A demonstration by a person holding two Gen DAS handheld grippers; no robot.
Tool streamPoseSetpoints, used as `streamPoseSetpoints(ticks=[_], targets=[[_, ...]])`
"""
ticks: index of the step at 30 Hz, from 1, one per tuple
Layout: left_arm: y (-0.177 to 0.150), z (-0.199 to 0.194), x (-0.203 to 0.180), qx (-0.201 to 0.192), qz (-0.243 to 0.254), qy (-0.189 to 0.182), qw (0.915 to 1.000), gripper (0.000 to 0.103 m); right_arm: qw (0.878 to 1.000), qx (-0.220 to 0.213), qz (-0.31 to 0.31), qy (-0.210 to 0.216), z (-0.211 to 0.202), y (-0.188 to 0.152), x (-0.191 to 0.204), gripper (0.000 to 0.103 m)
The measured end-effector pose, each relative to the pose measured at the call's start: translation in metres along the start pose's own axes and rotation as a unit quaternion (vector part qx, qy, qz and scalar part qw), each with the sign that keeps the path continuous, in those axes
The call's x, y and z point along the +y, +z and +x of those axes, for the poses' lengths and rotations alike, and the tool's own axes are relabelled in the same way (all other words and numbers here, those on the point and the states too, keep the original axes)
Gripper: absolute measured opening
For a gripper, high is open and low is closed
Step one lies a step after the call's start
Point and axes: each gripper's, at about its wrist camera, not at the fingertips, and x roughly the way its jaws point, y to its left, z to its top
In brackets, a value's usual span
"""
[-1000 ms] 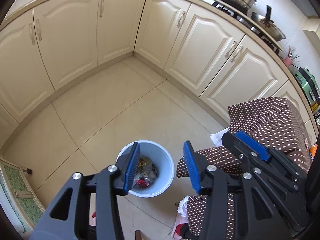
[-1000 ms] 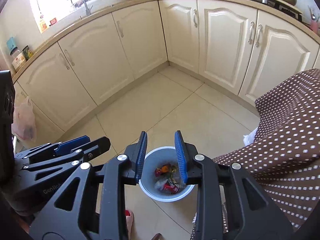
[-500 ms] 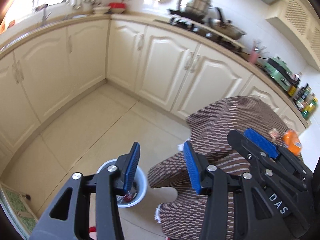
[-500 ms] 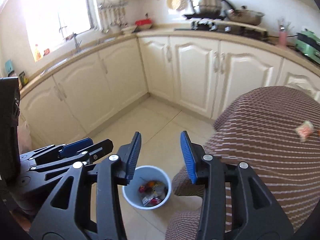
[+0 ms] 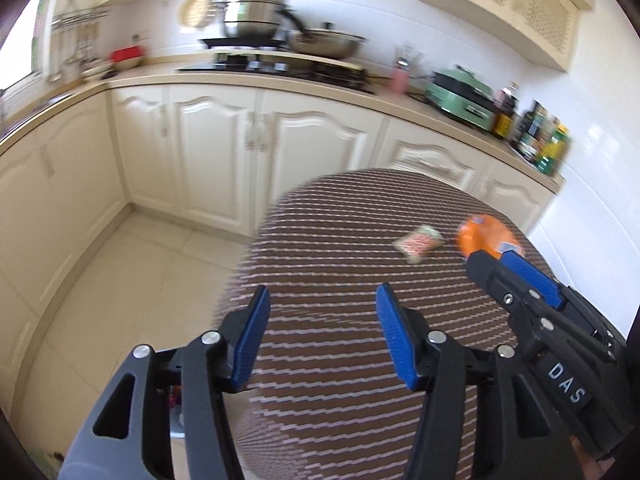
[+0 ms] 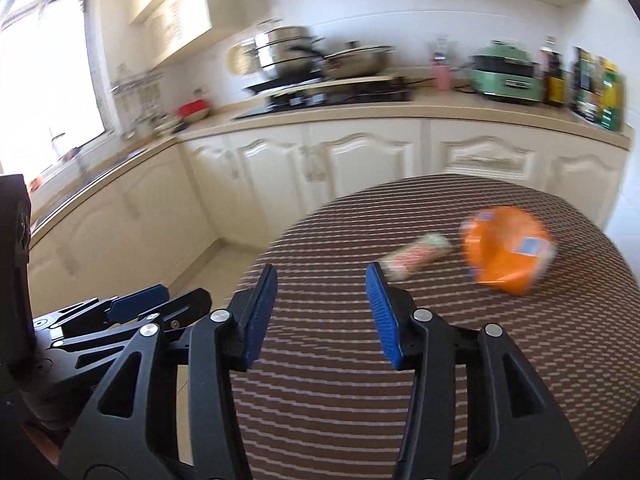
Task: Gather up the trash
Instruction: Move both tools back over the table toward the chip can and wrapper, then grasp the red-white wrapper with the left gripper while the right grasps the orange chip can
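Both views have swung up from the bin to the table [image 6: 440, 360], where a small wrapper [image 6: 416, 255] lies just beside an orange bag [image 6: 506, 255]. Right tool [image 6: 322, 312] and left tool [image 5: 320, 336] hover above the table, jaws apart and empty.

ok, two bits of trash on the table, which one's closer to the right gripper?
The small pink-and-green wrapper. It lies just beyond the right gripper; the orange bag sits farther off to the right.
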Motion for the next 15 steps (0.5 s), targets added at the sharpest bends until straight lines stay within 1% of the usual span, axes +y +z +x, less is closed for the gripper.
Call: streamPoseSetpoints(ticks=[4, 6, 8, 11, 13, 15], targets=[[0.002, 0.026, -0.043, 0.021, 0.027, -0.023, 0.9992, 0.059, 0.998, -0.009, 0.044, -0.05, -0.011, 0.002, -0.066, 0.054], [0.003, 0.04, -0.057, 0.031, 0.036, -0.028, 0.9985, 0.059, 0.995, -0.007, 0.069, -0.07, -0.011, 0.0, -0.094, 0.056], [0.002, 0.055, -0.072, 0.044, 0.047, -0.03, 0.9975, 0.059, 0.992, -0.002, 0.093, -0.09, -0.009, -0.002, -0.119, 0.06], [0.002, 0.073, -0.082, 0.056, 0.057, -0.03, 0.9964, 0.059, 0.987, 0.016, 0.126, -0.097, 0.002, -0.004, -0.153, 0.061], [0.004, 0.086, -0.088, 0.066, 0.062, -0.028, 0.9955, 0.059, 0.985, 0.027, 0.145, -0.09, 0.012, -0.006, -0.164, 0.064], [0.006, 0.094, -0.089, 0.072, 0.065, -0.028, 0.9949, 0.059, 0.982, 0.041, 0.163, -0.083, 0.025, -0.006, -0.171, 0.064]])
